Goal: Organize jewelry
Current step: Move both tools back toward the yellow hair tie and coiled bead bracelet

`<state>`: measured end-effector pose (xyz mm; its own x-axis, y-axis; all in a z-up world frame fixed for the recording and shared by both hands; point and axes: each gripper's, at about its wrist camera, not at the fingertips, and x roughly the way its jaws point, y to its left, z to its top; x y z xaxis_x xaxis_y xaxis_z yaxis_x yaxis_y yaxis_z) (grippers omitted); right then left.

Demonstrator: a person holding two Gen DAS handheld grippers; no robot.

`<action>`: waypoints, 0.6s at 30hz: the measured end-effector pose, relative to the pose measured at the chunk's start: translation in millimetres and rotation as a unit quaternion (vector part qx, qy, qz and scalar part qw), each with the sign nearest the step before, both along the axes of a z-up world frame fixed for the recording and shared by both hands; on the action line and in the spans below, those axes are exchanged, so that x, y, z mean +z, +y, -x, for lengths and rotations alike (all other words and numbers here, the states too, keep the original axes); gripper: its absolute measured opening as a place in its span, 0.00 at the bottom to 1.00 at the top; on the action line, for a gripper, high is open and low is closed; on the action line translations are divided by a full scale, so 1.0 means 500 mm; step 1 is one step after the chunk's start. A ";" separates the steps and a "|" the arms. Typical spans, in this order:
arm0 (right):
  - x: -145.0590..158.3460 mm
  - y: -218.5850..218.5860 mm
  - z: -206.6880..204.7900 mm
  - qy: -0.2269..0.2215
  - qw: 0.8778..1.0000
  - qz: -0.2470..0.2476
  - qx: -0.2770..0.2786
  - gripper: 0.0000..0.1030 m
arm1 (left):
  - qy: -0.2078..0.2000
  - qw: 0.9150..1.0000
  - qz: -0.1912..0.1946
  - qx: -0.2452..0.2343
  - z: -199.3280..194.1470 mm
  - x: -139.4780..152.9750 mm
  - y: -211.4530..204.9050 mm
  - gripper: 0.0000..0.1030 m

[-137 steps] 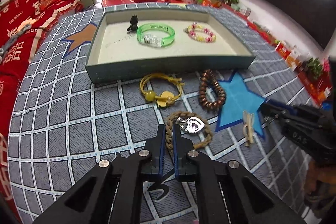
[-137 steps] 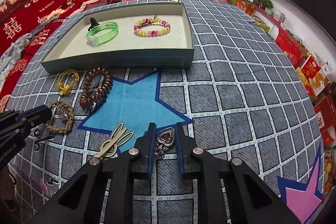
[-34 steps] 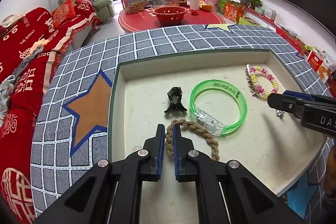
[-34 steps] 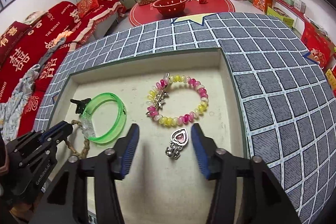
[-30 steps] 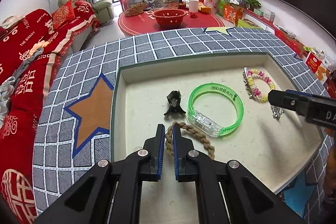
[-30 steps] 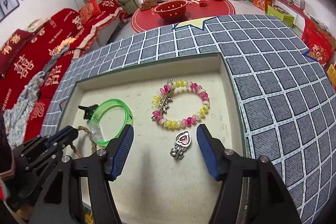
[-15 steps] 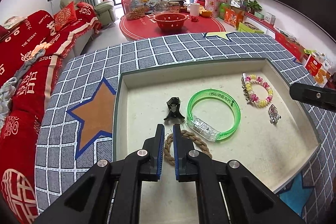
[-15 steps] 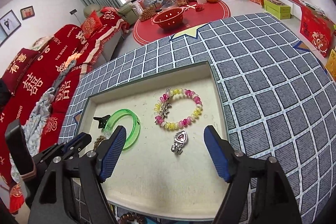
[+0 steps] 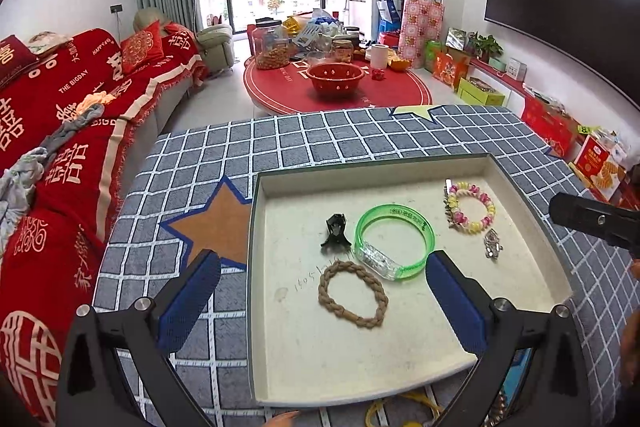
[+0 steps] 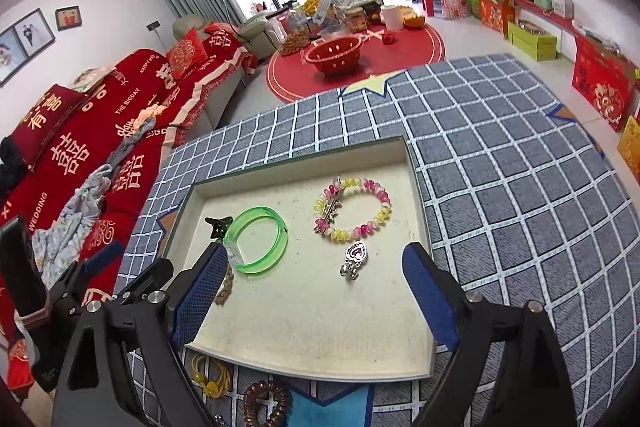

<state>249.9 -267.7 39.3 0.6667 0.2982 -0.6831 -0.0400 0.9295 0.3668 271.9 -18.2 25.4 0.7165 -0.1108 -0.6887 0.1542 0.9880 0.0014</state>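
So, going left to right: the left gripper [image 9: 322, 299] is seen spread wide and empty above the tray [image 9: 400, 163], whereas half a second ago it was pinched tight on the braided rope bracelet [image 9: 353, 294], so that piece has just been let go and is now lying flat on the tray floor, near the front-left. Just behind it the black claw clip [image 9: 336, 230] and the green bangle [image 9: 395, 241] are found, the bangle nearly touching the braid. Further right the pink-and-yellow beaded bracelet [image 9: 469, 207] sits with the silver heart pendant [image 10: 354, 258] just in front of it, dropped off a moment earlier. The right gripper [image 10: 314, 297] is also held fully apart with nothing in it, and it looks pulled back from the tray compared with 1 second ago. That makes 5 pieces inside. Still outside, in front of the tray's near wall on the checked mat [image 10: 520, 187], a yellow cord bracelet [image 10: 210, 375] and a brown wooden-bead bracelet [image 10: 266, 403] are visible, so at least 2 more pickups are probably needed.
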 end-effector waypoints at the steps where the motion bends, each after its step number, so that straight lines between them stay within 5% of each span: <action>1: 0.005 0.000 0.005 -0.004 1.000 0.000 -0.002 1.00 | 0.001 1.000 0.004 0.001 0.009 0.002 0.006 1.00; 8: 0.050 -0.011 0.070 -0.048 0.999 -0.004 -0.020 1.00 | 0.011 0.999 0.039 -0.006 0.088 0.016 0.046 1.00; 18: 0.040 -0.014 0.149 -0.008 1.000 -0.002 0.000 1.00 | 0.037 0.999 0.030 -0.004 0.181 -0.023 0.056 1.00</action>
<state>175.3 -274.8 59.2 0.6768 0.3010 -0.6718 -0.0465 0.9282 0.3691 181.2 9.6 13.7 0.6631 -0.1583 -0.7316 0.1589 0.9849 -0.0691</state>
